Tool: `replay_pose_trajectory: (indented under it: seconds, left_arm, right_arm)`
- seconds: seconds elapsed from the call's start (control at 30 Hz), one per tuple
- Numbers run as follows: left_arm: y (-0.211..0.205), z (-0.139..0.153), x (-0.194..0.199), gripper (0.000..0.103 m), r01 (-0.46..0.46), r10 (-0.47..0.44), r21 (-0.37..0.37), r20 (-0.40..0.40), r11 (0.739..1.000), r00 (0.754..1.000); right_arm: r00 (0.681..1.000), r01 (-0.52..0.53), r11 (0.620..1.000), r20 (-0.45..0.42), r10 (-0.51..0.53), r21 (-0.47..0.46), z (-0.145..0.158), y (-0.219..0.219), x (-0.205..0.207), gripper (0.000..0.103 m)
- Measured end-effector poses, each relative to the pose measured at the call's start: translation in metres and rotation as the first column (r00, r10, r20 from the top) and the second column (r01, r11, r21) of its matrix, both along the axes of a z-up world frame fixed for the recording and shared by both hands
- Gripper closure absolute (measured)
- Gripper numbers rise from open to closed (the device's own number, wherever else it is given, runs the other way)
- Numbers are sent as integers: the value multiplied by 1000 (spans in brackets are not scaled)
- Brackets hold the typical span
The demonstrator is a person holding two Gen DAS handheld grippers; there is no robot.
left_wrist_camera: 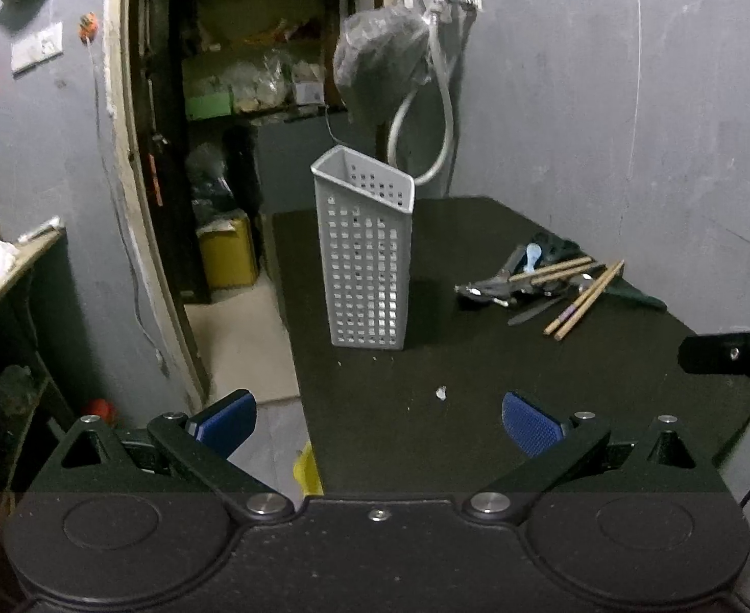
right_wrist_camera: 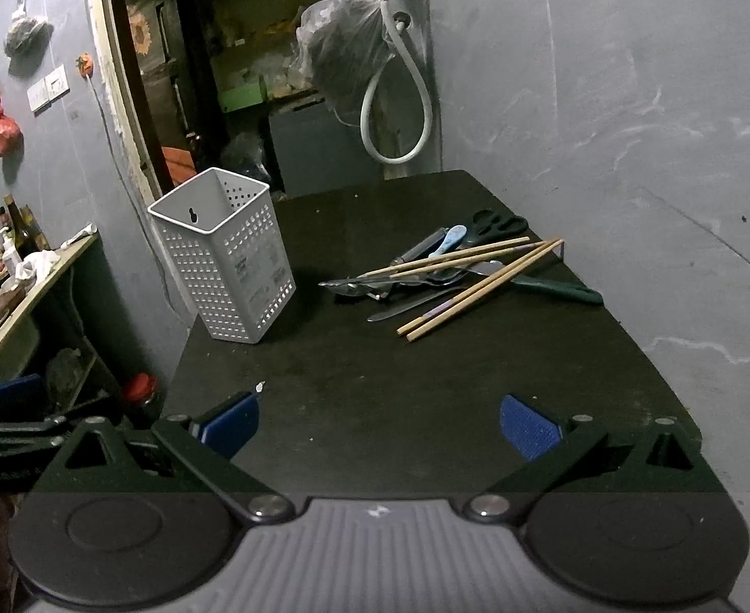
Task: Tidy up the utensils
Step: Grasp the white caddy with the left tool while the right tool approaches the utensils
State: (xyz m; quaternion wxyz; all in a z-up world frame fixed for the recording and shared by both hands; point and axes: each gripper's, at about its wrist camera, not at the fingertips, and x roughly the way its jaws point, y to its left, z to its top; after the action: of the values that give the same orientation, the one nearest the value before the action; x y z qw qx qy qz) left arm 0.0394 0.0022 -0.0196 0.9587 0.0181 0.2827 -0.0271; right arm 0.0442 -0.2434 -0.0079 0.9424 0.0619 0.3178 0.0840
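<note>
Grey plastered walls and a dark doorway are seen behind a black table [right_wrist_camera: 426, 383]. Far from both tools, a pile of utensils [right_wrist_camera: 456, 270] is spread on the table's right half: wooden chopsticks [right_wrist_camera: 482, 288], metal spoons [right_wrist_camera: 359, 287], a green-handled knife [right_wrist_camera: 558, 288], black scissors [right_wrist_camera: 497, 222] and a small light-blue spoon [right_wrist_camera: 451, 237]. The chopsticks' long axis runs from near-left to far-right; the knife handle points right. A tall white perforated plastic holder [right_wrist_camera: 232, 265] stands upright on the table's left side, well apart from the pile; nothing is seen inside it. The left gripper [left_wrist_camera: 380, 421] is held wide apart over the near table edge, gripping nothing. The right gripper [right_wrist_camera: 380, 421] is likewise spread wide and empty, above the near part of the table.
</note>
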Motion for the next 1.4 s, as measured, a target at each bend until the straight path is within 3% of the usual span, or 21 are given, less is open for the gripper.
replay_pose_trajectory:
  seconds: [0.1, 0.23, 0.4, 0.57, 0.7, 0.83, 1.0, 1.13, 1.2, 1.27, 1.4]
  left_arm:
    - [3, -3, 12, 1, 32, -33, -24, -20, 999, 999]
    - [3, -7, 28, 0, 41, -41, -1, -11, 999, 999]
    - [3, -18, 59, 0, 86, -90, -54, -90, 995, 992]
    - [-11, -10, 94, 0, -12, 10, 58, 21, 998, 1000]
    - [-20, -1, 134, 0, -116, 106, 106, 96, 988, 990]
    - [-34, -2, 172, 0, -176, 157, 158, 123, 972, 980]
    - [-50, -5, 197, 0, -150, 124, 210, 131, 966, 984]
    - [-47, -8, 207, 1, -137, 117, 205, 108, 969, 987]
    - [-45, -6, 207, 4, -137, 116, 198, 113, 970, 987]
    - [-43, -7, 208, 15, -149, 126, 206, 120, 967, 985]
    - [-39, -7, 210, 16, -125, 103, 199, 118, 972, 988]
  right_arm:
    - [1000, -4, 1000, -6, 4, 9, -2, 1, 6, 0]
    - [1000, 0, 1000, -5, 0, 31, -6, 0, 17, 0]
    - [999, 35, 997, 5, -35, 62, -10, -12, 37, 0]
    - [999, 46, 996, -7, -46, 76, -16, -28, 70, 0]
    - [1000, 30, 997, -12, -29, 74, -21, -39, 98, 0]
    - [1000, -13, 998, -26, 14, 62, -26, -46, 123, 0]
    - [996, -73, 995, -36, 76, 62, -29, -53, 145, 0]
    - [992, -113, 990, -37, 117, 87, -34, -58, 156, 0]
    - [992, -118, 987, -39, 122, 106, -36, -59, 158, 0]
    - [991, -124, 986, -38, 129, 114, -37, -59, 161, 0]
    - [992, -118, 985, -37, 123, 125, -41, -57, 165, 0]
